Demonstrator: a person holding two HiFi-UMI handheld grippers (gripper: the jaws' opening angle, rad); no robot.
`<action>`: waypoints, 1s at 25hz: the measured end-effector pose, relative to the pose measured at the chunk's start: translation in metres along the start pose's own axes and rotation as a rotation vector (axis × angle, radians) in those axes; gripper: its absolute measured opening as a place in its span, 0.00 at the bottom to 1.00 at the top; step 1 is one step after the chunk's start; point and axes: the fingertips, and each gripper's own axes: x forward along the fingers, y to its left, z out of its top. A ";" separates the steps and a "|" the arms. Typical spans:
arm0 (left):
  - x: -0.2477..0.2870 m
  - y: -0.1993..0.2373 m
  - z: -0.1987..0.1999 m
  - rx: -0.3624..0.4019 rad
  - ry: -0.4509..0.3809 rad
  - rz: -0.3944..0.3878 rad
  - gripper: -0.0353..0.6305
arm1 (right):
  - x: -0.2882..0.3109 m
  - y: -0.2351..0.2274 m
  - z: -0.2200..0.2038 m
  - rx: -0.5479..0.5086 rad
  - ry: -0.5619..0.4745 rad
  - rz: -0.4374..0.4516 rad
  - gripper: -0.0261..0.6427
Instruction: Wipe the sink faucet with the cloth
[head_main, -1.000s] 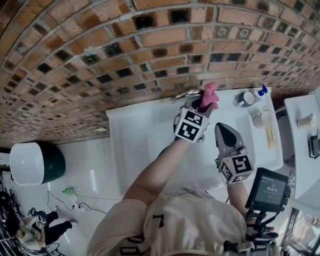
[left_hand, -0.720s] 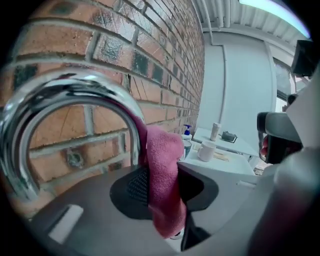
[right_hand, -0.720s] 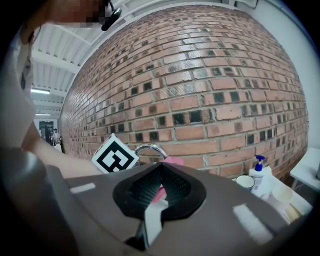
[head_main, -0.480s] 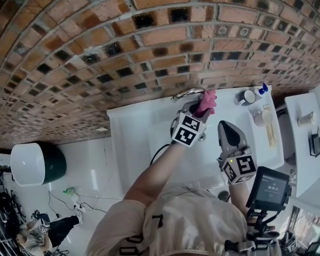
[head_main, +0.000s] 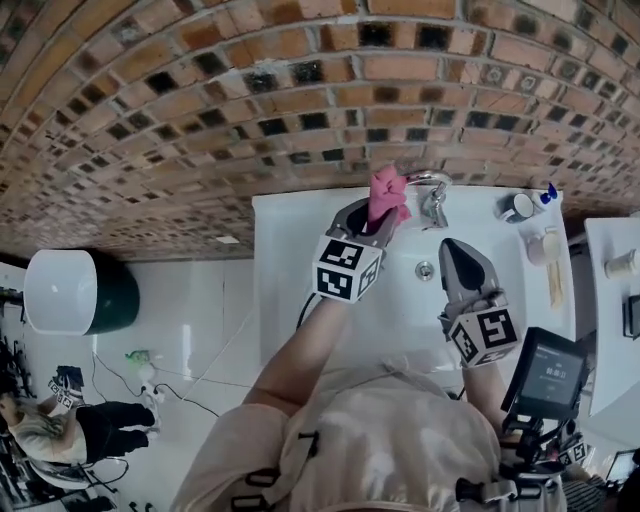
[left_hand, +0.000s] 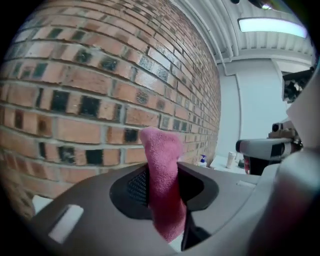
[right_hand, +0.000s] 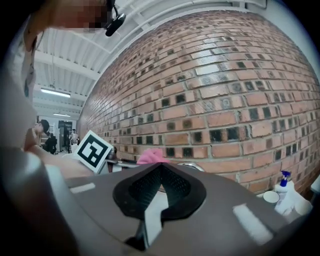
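Our left tool grips the pink cloth beside the faucet.
We see its jaws clamped partway shut on the cloth, which sticks up past their tips, just left of the chrome faucet at the back of the white sink, below the brick wall. Our right tool hangs over the basin, jaws together, empty.
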 end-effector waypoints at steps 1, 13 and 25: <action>-0.015 0.010 -0.008 0.026 0.013 0.033 0.23 | 0.002 0.010 0.002 -0.005 -0.004 0.016 0.01; -0.189 0.103 -0.174 -0.077 0.231 0.340 0.23 | 0.023 0.117 -0.019 -0.065 0.050 0.175 0.01; -0.211 0.117 -0.266 -0.085 0.385 0.330 0.23 | 0.028 0.165 -0.039 -0.085 0.090 0.206 0.01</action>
